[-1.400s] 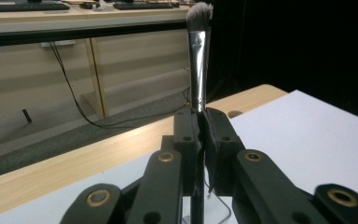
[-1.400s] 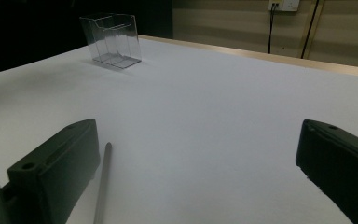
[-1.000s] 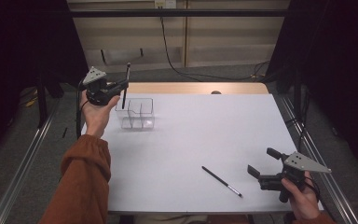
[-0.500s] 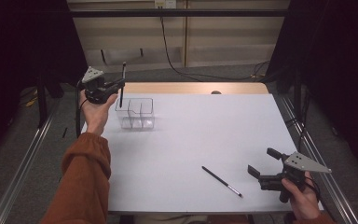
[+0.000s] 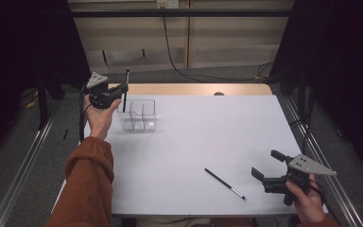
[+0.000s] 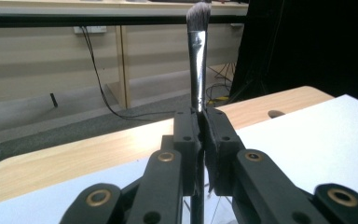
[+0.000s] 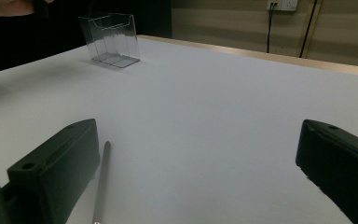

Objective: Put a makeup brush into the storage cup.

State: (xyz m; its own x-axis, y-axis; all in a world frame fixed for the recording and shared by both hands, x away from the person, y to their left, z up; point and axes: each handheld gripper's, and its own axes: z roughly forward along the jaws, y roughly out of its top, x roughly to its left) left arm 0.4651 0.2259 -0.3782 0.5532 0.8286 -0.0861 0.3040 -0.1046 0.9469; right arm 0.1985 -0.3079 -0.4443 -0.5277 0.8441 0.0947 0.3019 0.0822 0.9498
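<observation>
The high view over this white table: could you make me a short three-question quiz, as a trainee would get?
1. True or false: the left gripper is shut on the makeup brush.
2. How is that brush held? A) bristles up B) bristles down C) flat
3. What lies on the table near the open right gripper?

Key: 1 true; 2 A; 3 a thin dark stick, perhaps a second brush. The clear organizer is beside the left gripper.
</observation>
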